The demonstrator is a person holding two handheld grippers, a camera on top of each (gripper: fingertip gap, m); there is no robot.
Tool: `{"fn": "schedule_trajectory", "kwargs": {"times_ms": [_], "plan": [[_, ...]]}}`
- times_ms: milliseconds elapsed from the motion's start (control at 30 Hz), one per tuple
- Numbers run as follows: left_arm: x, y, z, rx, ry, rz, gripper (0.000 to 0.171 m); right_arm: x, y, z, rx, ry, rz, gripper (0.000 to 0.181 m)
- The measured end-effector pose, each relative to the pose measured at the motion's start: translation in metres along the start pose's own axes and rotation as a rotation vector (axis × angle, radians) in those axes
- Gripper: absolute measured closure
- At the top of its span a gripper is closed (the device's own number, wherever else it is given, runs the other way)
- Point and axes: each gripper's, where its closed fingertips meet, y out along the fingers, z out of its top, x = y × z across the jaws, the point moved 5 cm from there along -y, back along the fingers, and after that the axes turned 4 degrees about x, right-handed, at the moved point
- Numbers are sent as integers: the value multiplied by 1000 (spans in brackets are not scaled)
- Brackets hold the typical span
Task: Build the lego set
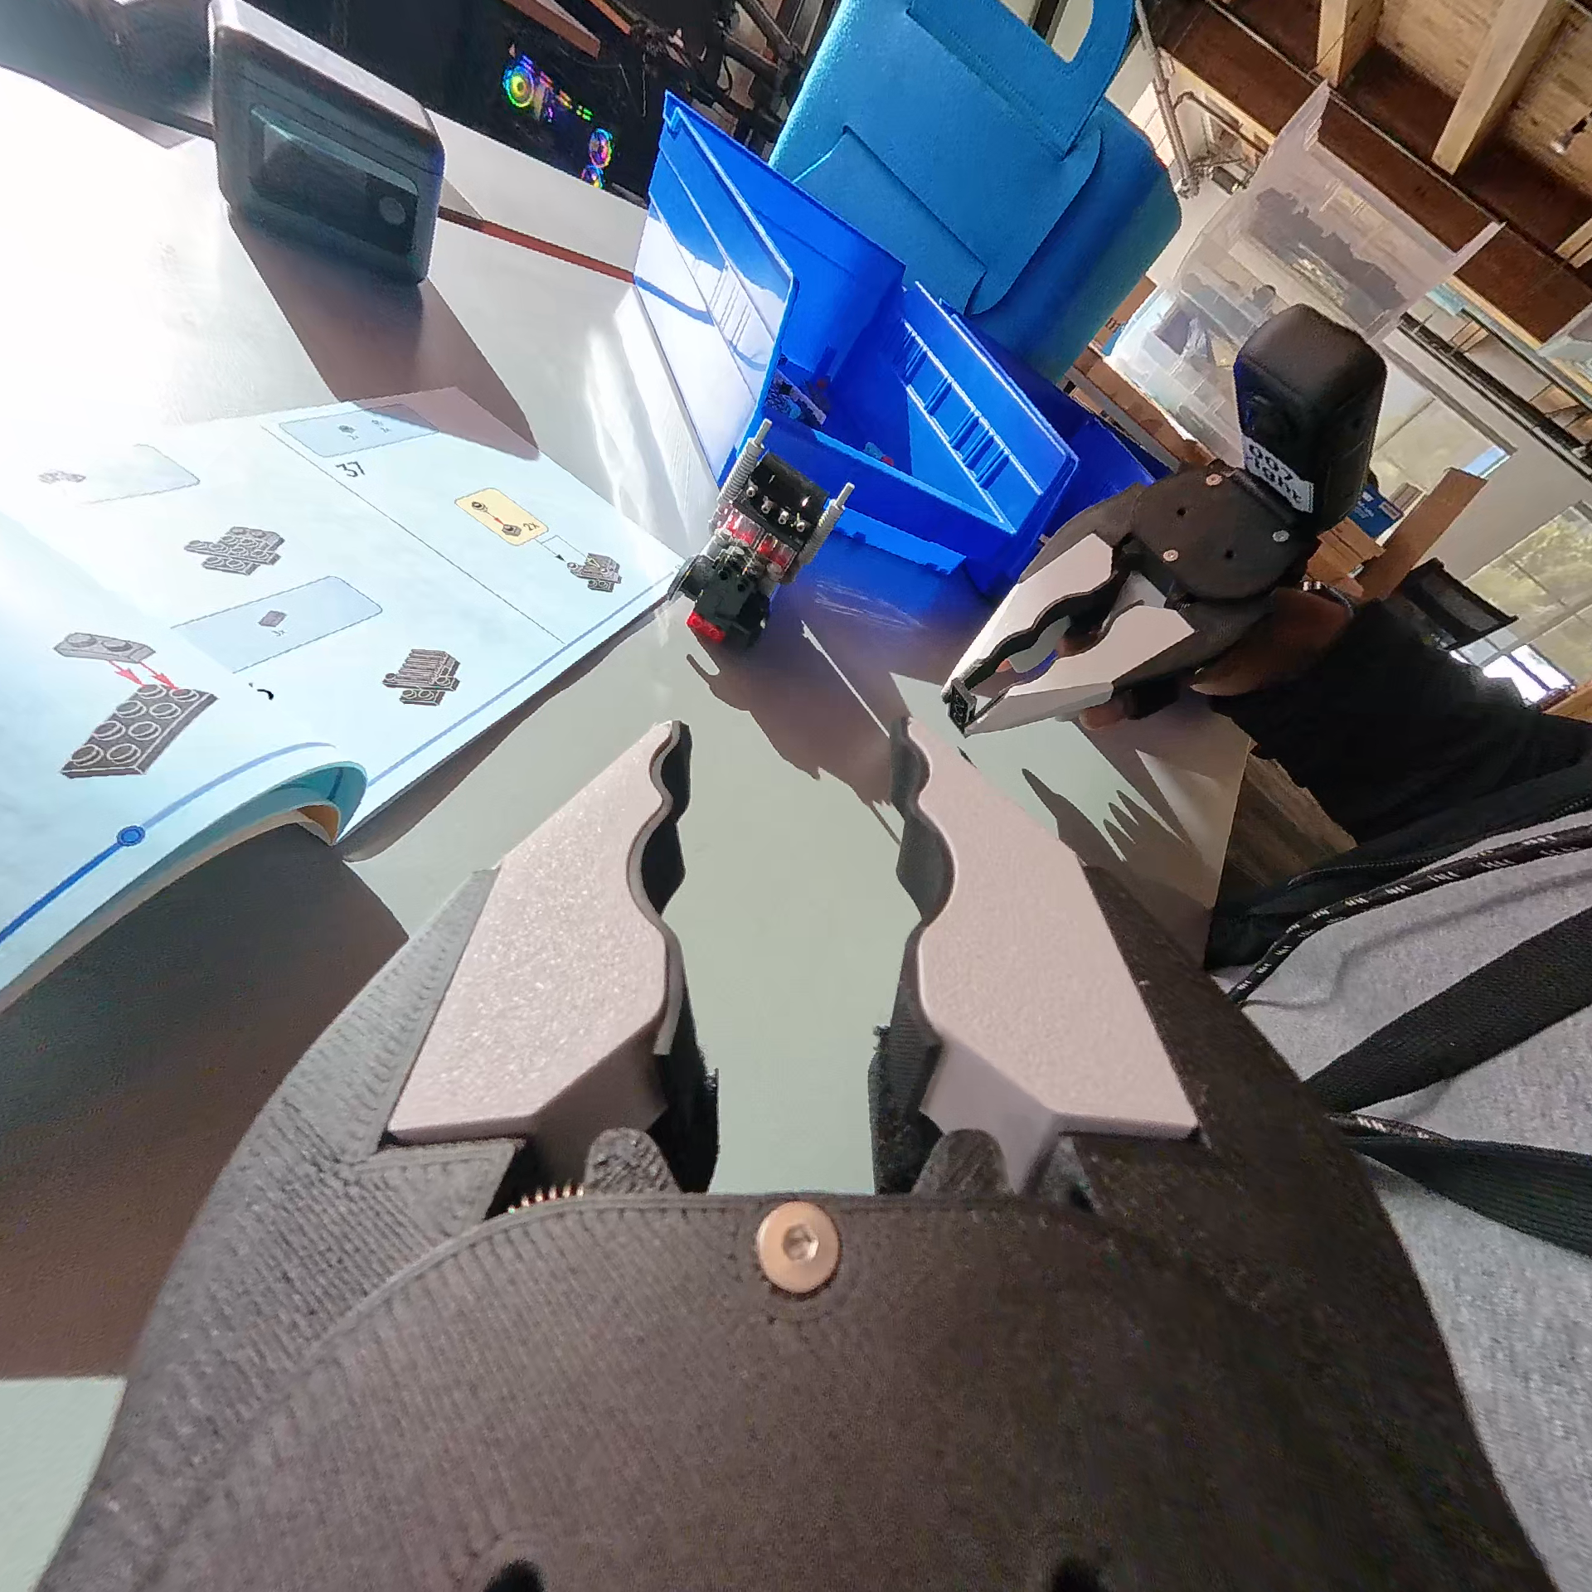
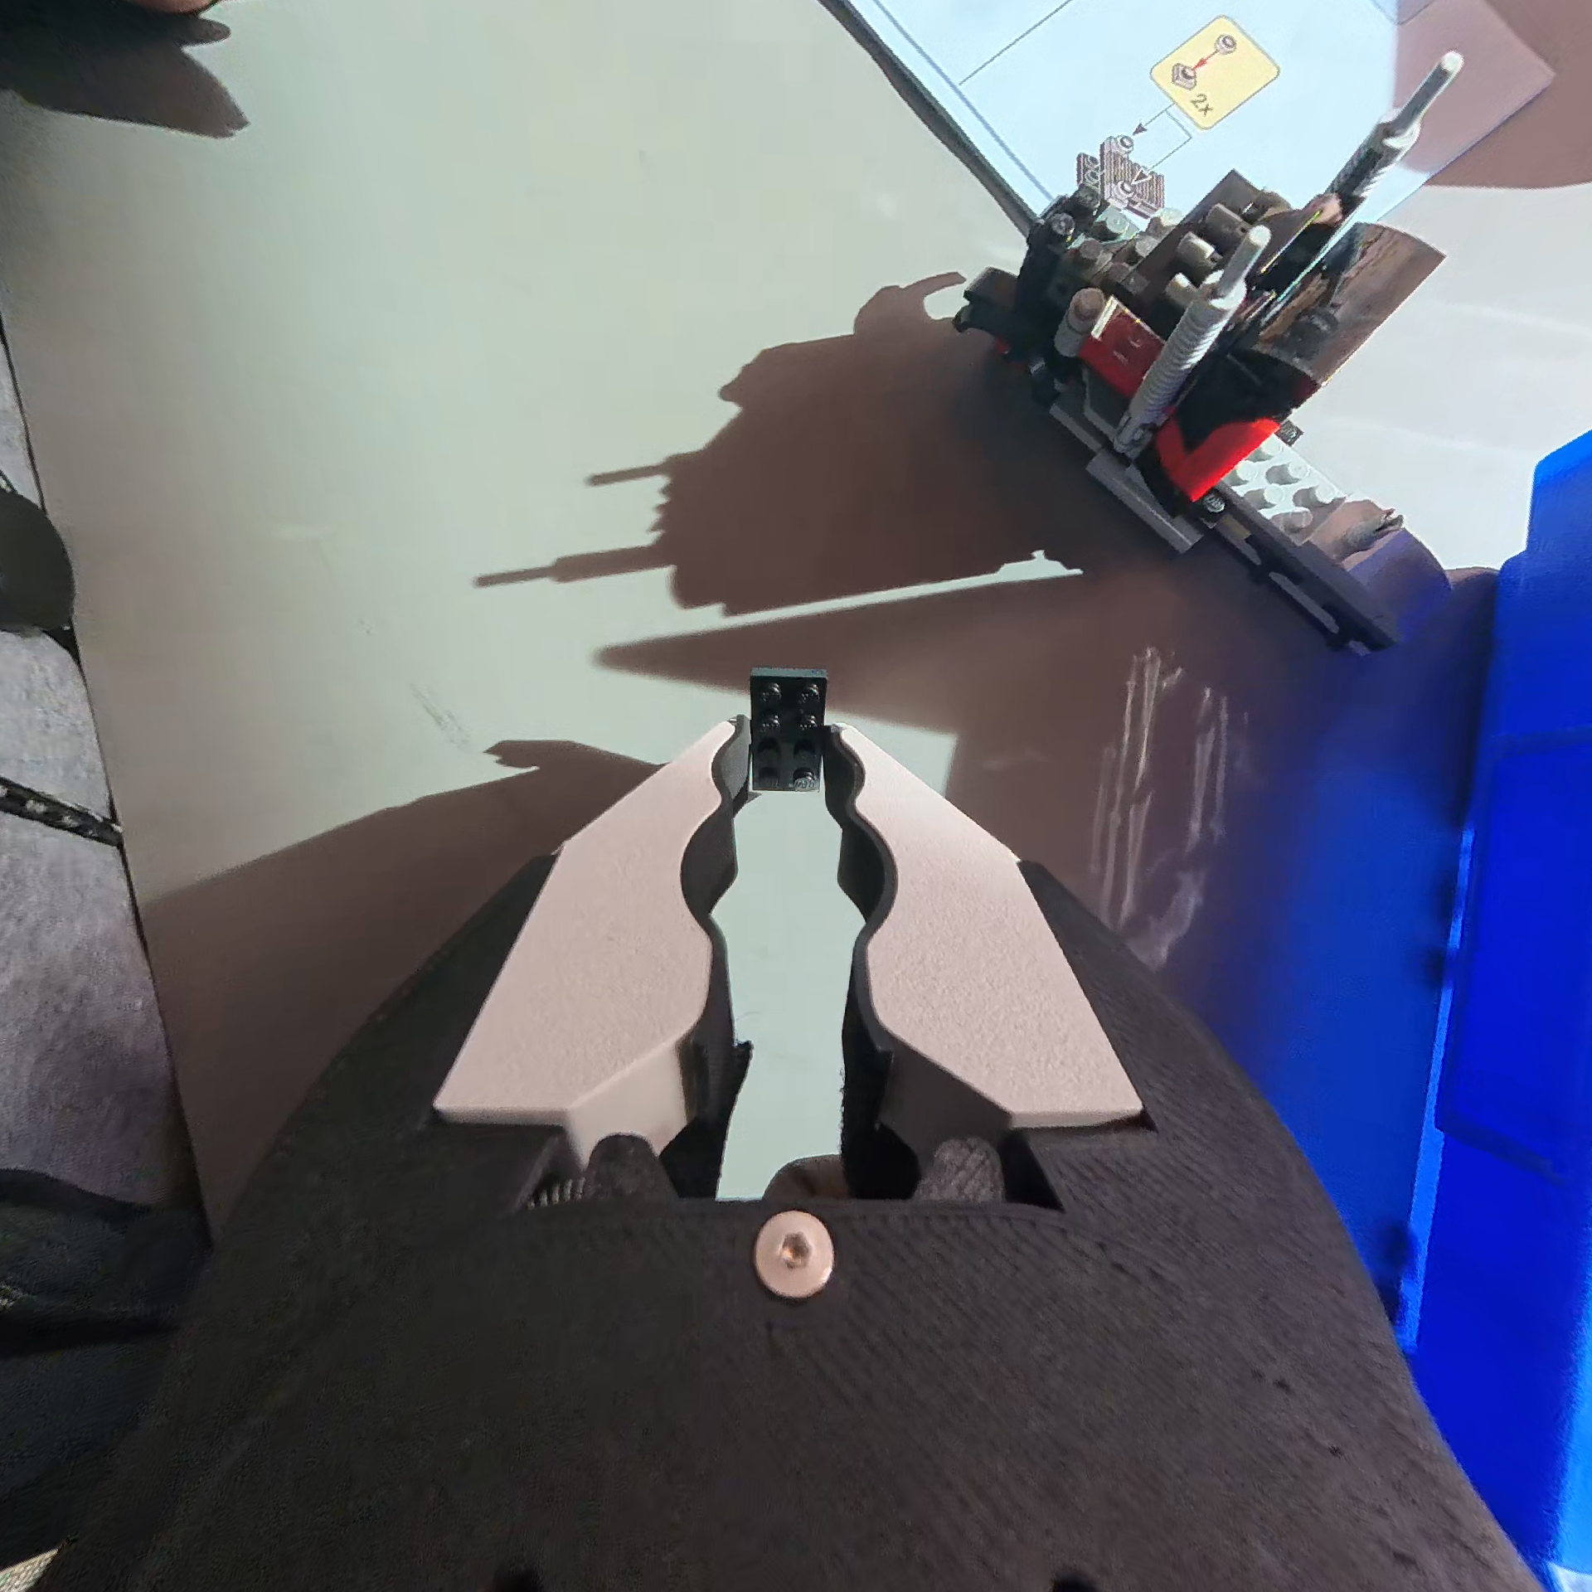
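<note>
My right gripper [image 2: 786,734] is shut on a small black studded plate [image 2: 786,728], held at the fingertips above the table. In the left wrist view the right gripper [image 1: 963,708] shows at the right with the black plate [image 1: 958,712] at its tip. A partly built black, red and grey Lego model [image 2: 1206,370] with two grey spring rods stands on the table, ahead and right of the right gripper. It also shows in the left wrist view [image 1: 758,551], ahead of my left gripper [image 1: 792,749], which is open and empty above the table.
An open instruction booklet [image 1: 258,603] lies at the left; its corner [image 2: 1120,69] is beside the model. A blue parts bin [image 1: 861,413] stands behind the model, and shows at the right edge [image 2: 1533,861]. A dark box [image 1: 327,146] sits far left. A person's grey clothing [image 1: 1421,1034] is at the right. My hands' fingertips stand some 20 centimetres from each other.
</note>
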Motion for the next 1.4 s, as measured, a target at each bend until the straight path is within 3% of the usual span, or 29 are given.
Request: {"fn": "schedule_trajectory", "kwargs": {"times_ms": [1000, 1400], "plan": [[-1, 1, 0, -7, -5, 0, 124, -2, 4, -9, 12, 21, 9, 162], [0, 10, -4, -58, 44, 28, 124, 1, -28, -25, 138, 73, -67, 155]]}}
